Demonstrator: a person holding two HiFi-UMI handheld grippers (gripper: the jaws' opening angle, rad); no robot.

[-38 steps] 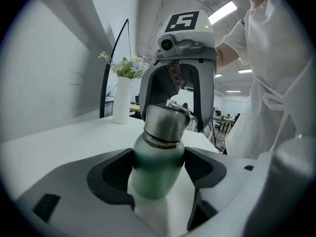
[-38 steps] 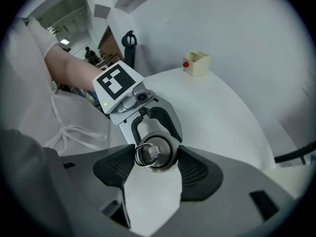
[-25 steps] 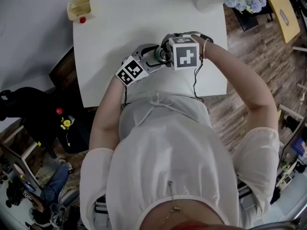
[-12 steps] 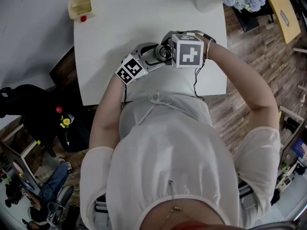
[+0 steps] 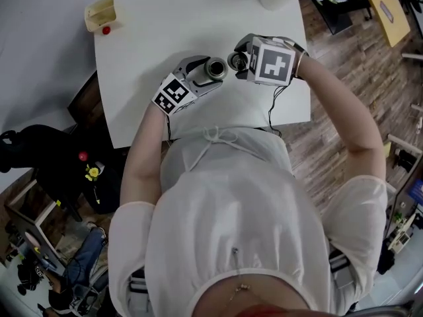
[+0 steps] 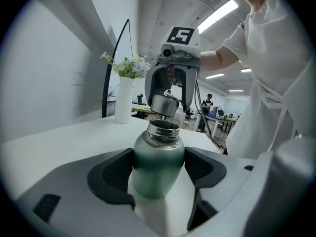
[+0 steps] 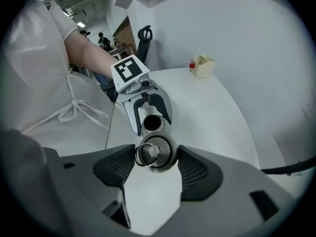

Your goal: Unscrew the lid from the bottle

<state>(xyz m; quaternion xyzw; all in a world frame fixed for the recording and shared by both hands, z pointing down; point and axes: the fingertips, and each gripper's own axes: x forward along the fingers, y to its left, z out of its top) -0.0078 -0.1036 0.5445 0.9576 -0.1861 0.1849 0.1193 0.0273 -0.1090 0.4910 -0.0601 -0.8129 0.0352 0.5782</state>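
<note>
Box (image 5: 100, 12), small, pale cream and open-topped, sits with a glossy red ball (image 5: 106, 30) touching its side, well out beyond the left gripper's (image 5: 203, 71) outer side on the smooth white tabletop (image 5: 165, 18).

The left gripper, a grey shell with a black-and-white marker cube at its back, is clamped on the bottle (image 6: 159, 157). Its dark curved pads press the rounded shoulder from both sides. The bottle is metal with a matte green coat, bulbous below and narrowing to a bare, shiny steel neck. The round mouth is open, and the threads at the rim are uncovered.

Just beyond the bottle's mouth, and slightly above it in the left gripper view, hangs the lid (image 7: 155, 152). It is a domed cap of brushed steel with a thin wire ring hinged on top. The right gripper (image 5: 240, 59) holds it, pointing steeply down, its ribbed black pads closed on the lid's sides. The lid is clear of the neck and does not touch it.

Far past the right gripper, at the tabletop's far edge, stands a tall, smooth white vase (image 6: 123, 105) of pale blue and white flowers (image 6: 127, 65).
</note>
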